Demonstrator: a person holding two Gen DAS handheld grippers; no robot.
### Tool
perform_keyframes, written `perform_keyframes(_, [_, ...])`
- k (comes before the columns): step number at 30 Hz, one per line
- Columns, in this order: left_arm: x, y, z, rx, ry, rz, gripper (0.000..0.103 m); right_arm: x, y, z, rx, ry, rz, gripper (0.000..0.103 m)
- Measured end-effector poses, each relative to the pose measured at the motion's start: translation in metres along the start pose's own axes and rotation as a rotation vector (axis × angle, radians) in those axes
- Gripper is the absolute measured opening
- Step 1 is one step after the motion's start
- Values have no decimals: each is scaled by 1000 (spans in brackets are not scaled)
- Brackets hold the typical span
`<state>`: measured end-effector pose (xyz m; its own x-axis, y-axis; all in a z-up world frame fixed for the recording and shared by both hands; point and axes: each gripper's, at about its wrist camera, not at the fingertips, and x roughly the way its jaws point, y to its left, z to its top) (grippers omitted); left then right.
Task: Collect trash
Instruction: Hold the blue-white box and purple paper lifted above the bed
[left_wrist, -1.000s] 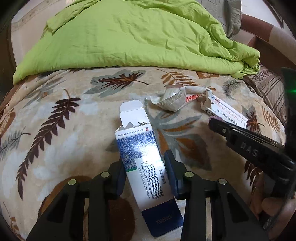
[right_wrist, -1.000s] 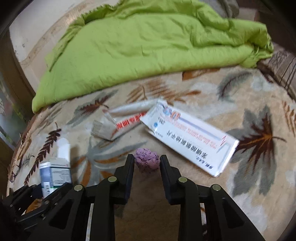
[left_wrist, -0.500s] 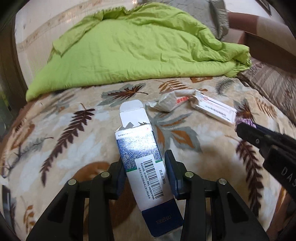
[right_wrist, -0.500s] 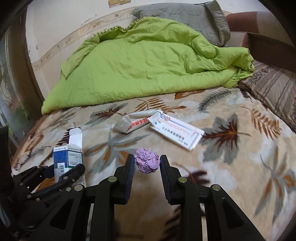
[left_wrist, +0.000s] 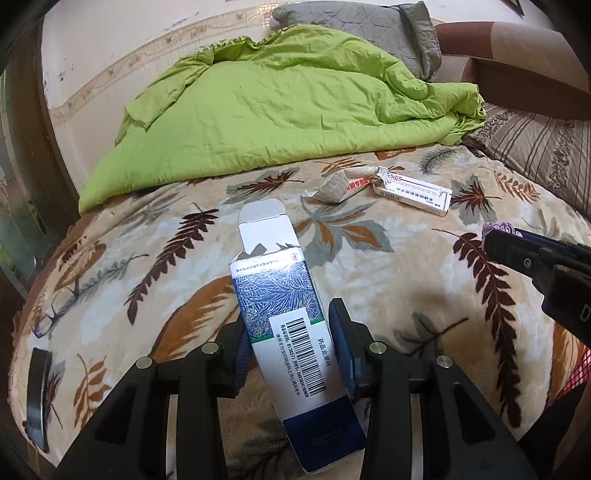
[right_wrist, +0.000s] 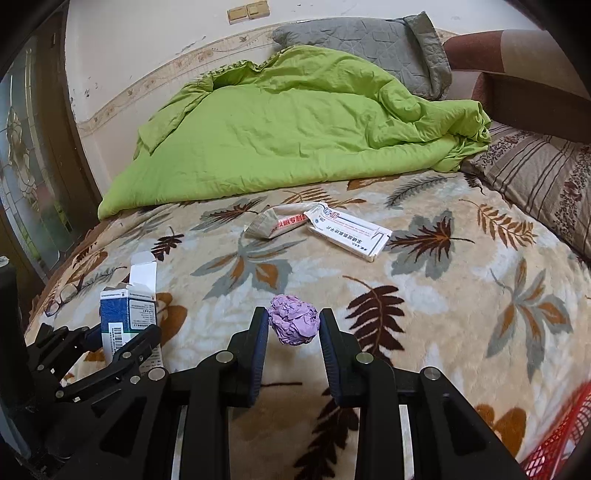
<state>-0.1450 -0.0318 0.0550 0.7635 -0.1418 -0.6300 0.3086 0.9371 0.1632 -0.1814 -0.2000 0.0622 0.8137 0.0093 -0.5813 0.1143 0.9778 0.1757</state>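
My left gripper (left_wrist: 288, 325) is shut on a blue and white medicine box (left_wrist: 280, 306) with its top flap open and a barcode on its face, held above the leaf-patterned blanket (left_wrist: 147, 280). The same box (right_wrist: 127, 314) shows at the left of the right wrist view. My right gripper (right_wrist: 293, 319) is shut on a crumpled purple paper ball (right_wrist: 294, 319); the ball (left_wrist: 496, 229) peeks out at its tip in the left wrist view. Farther back on the blanket lie a crumpled wrapper (right_wrist: 275, 223) and a long white box (right_wrist: 351, 232), touching end to end.
A green quilt (right_wrist: 295, 136) is heaped at the back, with a grey pillow (right_wrist: 369, 44) behind it and a striped pillow (right_wrist: 535, 177) at the right. A red mesh basket (right_wrist: 561, 439) shows at the lower right. Glasses (left_wrist: 55, 314) and a dark object (left_wrist: 37, 391) lie at the bed's left edge.
Both grippers have drawn back and up from the bed with the box and the purple ball held; the wrapper and long white box now look farther away, and the red basket has come into view.
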Motion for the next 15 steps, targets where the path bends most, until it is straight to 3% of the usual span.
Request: perform_keyframes(15, [-5, -5, -6, 21, -19, 3, 38, -8, -11, -4, 44, -2, 1, 30])
